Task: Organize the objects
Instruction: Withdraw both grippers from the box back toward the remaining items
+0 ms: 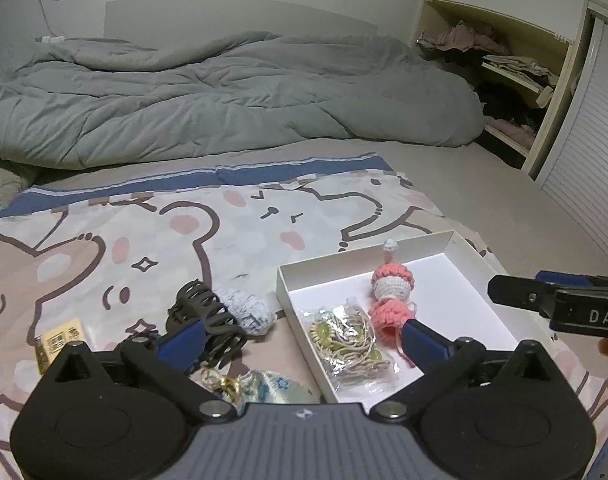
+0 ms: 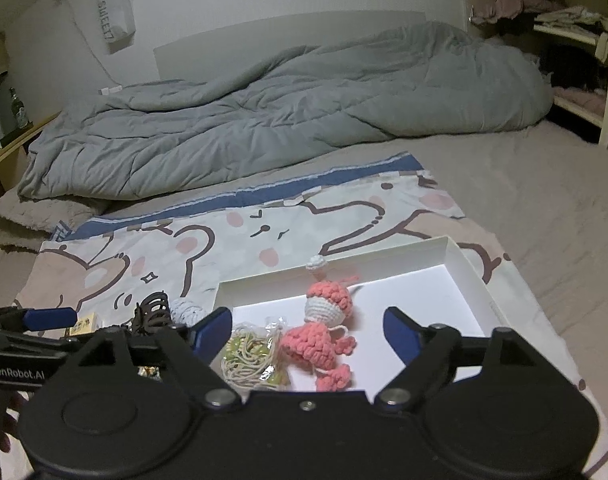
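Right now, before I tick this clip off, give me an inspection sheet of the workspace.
Surface: cartoon bear sheet spread over a bed.
Job's things: white box holds a pink crochet doll and a clear bag of cord.
Clutter: outside the box lie a black hair claw, a grey knit piece, a yellow tag and a patterned pouch.
Grippers: left tool open, empty; right tool open, empty.
Cables: white cord on wall.
Surroundings: grey duvet, open shelves with clothes.
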`<state>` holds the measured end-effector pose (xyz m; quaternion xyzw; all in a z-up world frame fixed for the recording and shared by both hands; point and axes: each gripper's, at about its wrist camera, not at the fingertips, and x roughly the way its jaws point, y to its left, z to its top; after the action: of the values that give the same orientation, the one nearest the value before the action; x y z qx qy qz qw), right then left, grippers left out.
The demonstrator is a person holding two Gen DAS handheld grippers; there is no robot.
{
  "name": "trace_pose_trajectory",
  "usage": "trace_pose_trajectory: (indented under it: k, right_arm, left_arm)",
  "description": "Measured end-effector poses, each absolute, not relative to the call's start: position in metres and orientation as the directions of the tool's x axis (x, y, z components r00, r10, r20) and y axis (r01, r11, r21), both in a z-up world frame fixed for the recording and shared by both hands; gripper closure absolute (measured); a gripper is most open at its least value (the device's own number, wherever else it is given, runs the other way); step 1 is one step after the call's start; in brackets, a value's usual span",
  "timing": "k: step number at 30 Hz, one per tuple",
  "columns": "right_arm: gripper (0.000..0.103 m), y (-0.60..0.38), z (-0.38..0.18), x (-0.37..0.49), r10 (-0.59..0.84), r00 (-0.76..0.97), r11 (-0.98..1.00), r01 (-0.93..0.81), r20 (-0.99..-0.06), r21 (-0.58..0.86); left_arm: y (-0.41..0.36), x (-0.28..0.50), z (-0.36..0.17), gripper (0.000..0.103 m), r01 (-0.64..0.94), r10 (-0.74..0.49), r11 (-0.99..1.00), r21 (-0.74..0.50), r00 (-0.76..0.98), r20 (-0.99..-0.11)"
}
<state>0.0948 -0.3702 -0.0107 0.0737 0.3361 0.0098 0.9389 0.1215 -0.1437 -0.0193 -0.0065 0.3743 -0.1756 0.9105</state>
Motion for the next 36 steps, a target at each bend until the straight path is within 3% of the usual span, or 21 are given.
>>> trace_pose_trajectory:
  k: [10,36]
  right_arm:
    - [0.000,-0.360,-0.001,0.071,0.050,0.792,0.995,0.013,-0.609,0.099]
    - [0.000,-0.343,0.003,0.063,0.071,0.786,0.993,0.002,-0.614,0.118]
  left_arm:
    - [-0.125,0.104,-0.010,0.000,0.289,-0.300,0.948,-0.131,0.678,-0.671]
    - [-0.067,0.090,0.003,0.000,0.197,-0.224,0.974,-0.116,0.720,-0.657]
